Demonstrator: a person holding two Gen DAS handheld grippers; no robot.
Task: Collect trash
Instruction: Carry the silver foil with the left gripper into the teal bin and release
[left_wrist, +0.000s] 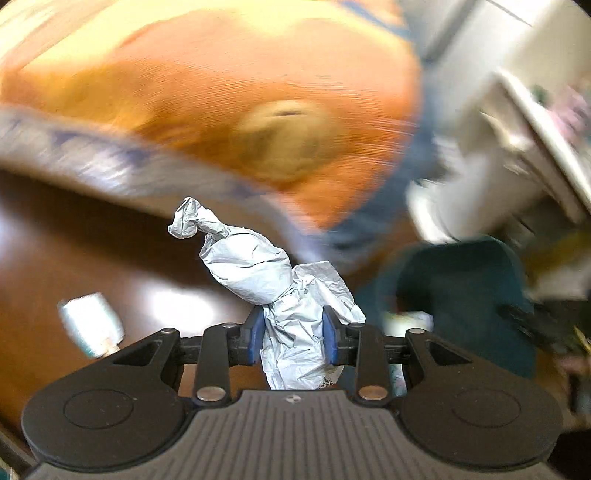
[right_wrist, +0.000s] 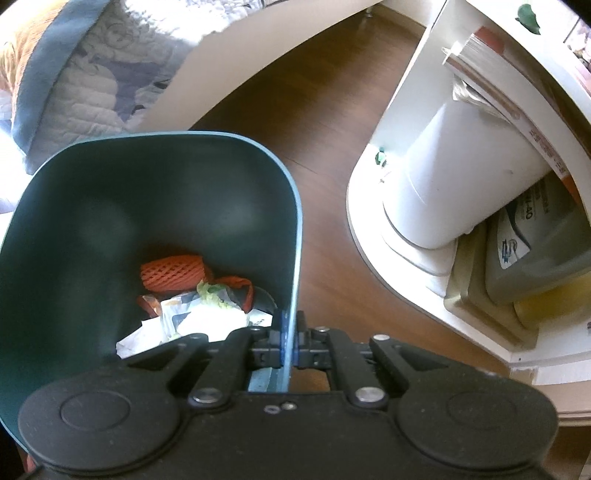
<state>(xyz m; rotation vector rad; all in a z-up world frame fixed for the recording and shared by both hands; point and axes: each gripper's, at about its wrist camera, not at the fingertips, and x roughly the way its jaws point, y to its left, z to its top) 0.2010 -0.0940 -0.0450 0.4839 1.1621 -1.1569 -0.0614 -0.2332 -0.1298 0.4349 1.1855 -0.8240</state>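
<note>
The left gripper (left_wrist: 293, 338) has its jaws clamped on crumpled grey paper (left_wrist: 273, 280), apparently bound for the teal bin (right_wrist: 155, 206), whose rim sits pinched between the right gripper (right_wrist: 290, 341) jaws, steadying it.

quilted bedding (right_wrist: 85, 88), white shelf (right_wrist: 402, 122), wood floor (right_wrist: 325, 110)

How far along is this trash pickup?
Some is done: the teal bin already holds an orange foam net and wrappers. In hand: the left gripper pinches crumpled grey paper; the right gripper clamps the bin's rim. Left: dropping that paper in.
</note>
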